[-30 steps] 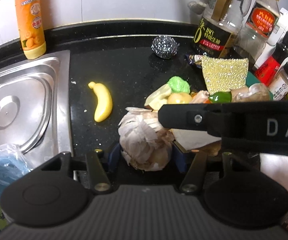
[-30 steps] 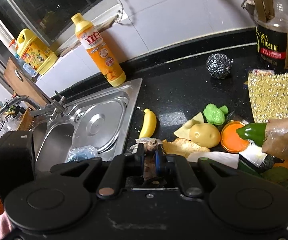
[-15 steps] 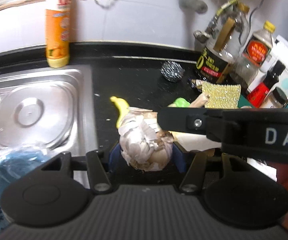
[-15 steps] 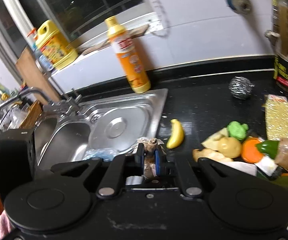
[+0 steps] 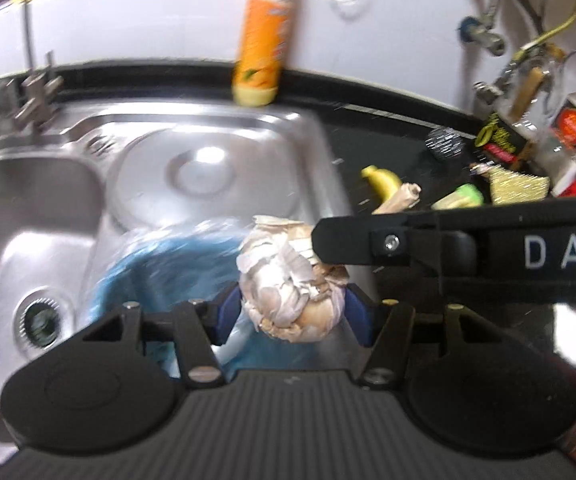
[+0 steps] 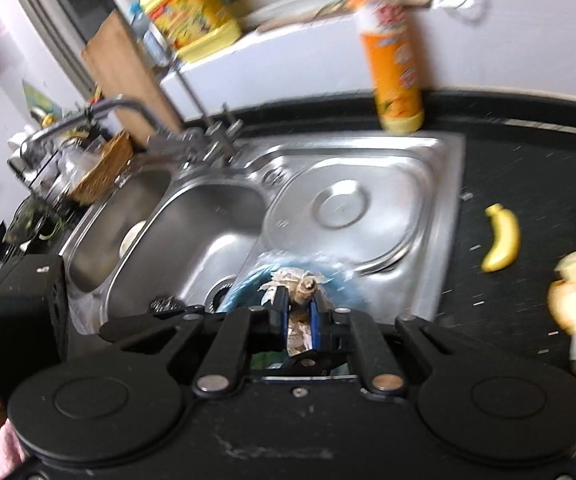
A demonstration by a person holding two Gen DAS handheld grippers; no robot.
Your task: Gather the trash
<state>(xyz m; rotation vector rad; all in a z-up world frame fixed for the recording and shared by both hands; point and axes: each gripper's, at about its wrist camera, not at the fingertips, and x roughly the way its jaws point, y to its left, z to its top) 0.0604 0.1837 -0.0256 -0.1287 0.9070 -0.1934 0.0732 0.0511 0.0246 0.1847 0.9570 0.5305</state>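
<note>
While both grippers hang over the stainless steel sink point(image 6: 368, 208), I've got trash in each one. My left gripper point(image 5: 292, 312) is about half open, its blue pads pressed on either side of a crumpled wad of pale papery husk point(image 5: 288, 280), roughly fist-shaped and flaky. My right gripper point(image 6: 299, 316) is squeezed nearly shut on a thin brownish-white scrap of crumpled peel point(image 6: 302, 292), which pokes out past the tips.

Both bits look feather-light and soft, so I'd guess weight isn't the issue; the worry is flakes crumbling off or the wad squashing and slipping out if I ease the squeeze. Grabbing across the fat middle of the wad seems right, and the thin scrap wants a full pinch.

Below both loads, near the front of the sink, sits a crinkly blue plastic bag point(image 5: 159, 276), blurry in both views, probably where this goes. Off to the right on the black counter point(image 6: 528, 168) lies a small yellow banana point(image 6: 502, 240), well apart.
</note>
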